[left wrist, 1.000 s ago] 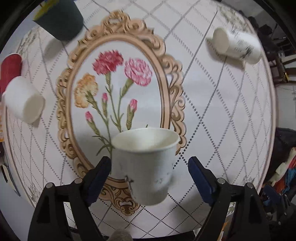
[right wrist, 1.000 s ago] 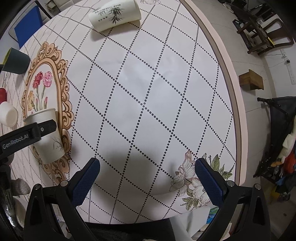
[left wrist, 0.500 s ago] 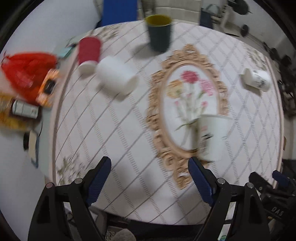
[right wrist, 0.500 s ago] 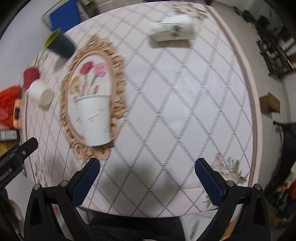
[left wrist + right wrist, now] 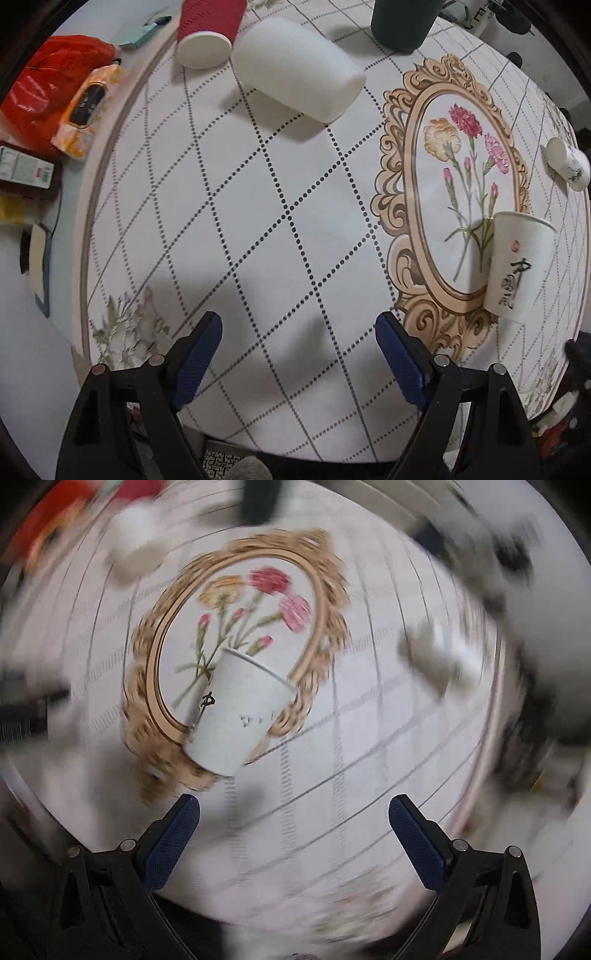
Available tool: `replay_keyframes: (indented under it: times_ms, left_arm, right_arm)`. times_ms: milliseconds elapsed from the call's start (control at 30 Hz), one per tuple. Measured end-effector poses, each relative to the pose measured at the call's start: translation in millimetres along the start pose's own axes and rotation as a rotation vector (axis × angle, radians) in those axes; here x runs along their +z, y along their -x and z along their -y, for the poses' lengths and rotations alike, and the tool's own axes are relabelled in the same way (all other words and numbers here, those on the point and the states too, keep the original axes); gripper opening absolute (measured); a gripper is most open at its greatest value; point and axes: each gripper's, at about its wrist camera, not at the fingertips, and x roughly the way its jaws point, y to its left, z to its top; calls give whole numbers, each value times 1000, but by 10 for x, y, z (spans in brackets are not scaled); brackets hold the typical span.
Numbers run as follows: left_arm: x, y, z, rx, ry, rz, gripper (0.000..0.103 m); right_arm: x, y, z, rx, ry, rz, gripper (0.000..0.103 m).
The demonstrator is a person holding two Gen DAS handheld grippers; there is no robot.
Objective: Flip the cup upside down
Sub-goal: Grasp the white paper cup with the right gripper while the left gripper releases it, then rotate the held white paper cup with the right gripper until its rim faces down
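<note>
A white paper cup with black brush lettering (image 5: 517, 266) stands upright, rim up, on the lower edge of the gold floral frame print on the table. It also shows in the blurred right wrist view (image 5: 236, 712), ahead of and between the fingers. My left gripper (image 5: 299, 354) is open and empty, well to the left of the cup. My right gripper (image 5: 295, 830) is open and empty, a short way in front of the cup.
A white foam cup (image 5: 299, 70) lies on its side at the back. A red cup (image 5: 207, 33) and a dark green cup (image 5: 402, 22) stand behind it. Another printed white cup (image 5: 567, 162) lies at the far right. A red bag and packets (image 5: 55, 107) sit left.
My left gripper has let go of the white cup and pulled back left. The right gripper has swung quickly toward the cup, blurring its view.
</note>
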Motion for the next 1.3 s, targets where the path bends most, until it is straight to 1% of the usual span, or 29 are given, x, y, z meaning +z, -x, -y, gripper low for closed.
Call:
replay_keyframes:
  times_ms: [33, 67, 133, 200, 233, 267, 367, 400, 467, 567, 633, 667, 733, 833, 933, 967, 1067, 1133, 1233, 1300]
  left_arm:
    - [6, -43, -4, -5, 1, -5, 85]
    - [10, -92, -9, -11, 6, -11, 85]
    - [7, -149, -10, -17, 12, -16, 85]
    - [-8, -200, -2, -24, 17, -17, 85]
    - [-23, -224, 7, -26, 18, -20, 85]
    - [-35, -238, 10, -29, 21, -21, 85]
    - [-88, -279, 22, -27, 37, -20, 85]
    - [-106, -284, 18, -26, 44, -19, 85]
    - [-141, -293, 13, -17, 57, -15, 85]
    - [-162, -313, -14, -19, 92, -21, 85]
    - [-223, -340, -53, -23, 111, -25, 85]
    - [-233, -340, -85, -22, 121, -27, 85]
    - [-271, -350, -137, -23, 136, -26, 85]
    - [-327, -368, -221, -24, 153, -28, 85]
    - [-347, -397, -311, -26, 163, -33, 85]
    - [-248, -429, -408, -28, 168, -36, 85]
    - [-245, -471, -474, -30, 173, -40, 85]
    - [-217, -501, -512, -30, 172, -41, 85]
    - [-113, -560, -466, -32, 171, -43, 85]
    - [-71, -546, -432, -34, 170, -43, 85]
  right_arm:
    - [45, 30, -113, -82, 142, 9, 103]
    - [61, 45, -189, -143, 241, 15, 103]
    - [53, 60, -393, -275, 490, 37, 103]
    - [-62, 4, -612, -397, 792, 50, 103]
    - [-129, -42, -690, -438, 914, 50, 103]
    - [-240, -109, -769, -491, 1079, 55, 103]
    - [-533, -323, -872, -602, 1482, 65, 103]
    - [-612, -390, -874, -635, 1605, 81, 103]
    - [-702, -492, -841, -685, 1798, 118, 103]
    - [-721, -592, -737, -728, 2049, 209, 103]
    - [-663, -665, -661, -743, 2175, 237, 103]
    - [-645, -692, -636, -741, 2214, 246, 103]
    - [-547, -750, -565, -734, 2298, 242, 103]
    - [-405, -812, -492, -721, 2383, 221, 103]
    - [-283, -855, -465, -682, 2414, 195, 102]
    - [-283, -876, -465, -673, 2417, 197, 102]
    - [-171, -886, -491, -643, 2434, 177, 101]
    - [-146, -937, -470, -641, 2446, 180, 100]
    - [-96, -1052, -423, -642, 2455, 172, 95]
    - [-121, -1107, -412, -641, 2452, 162, 92]
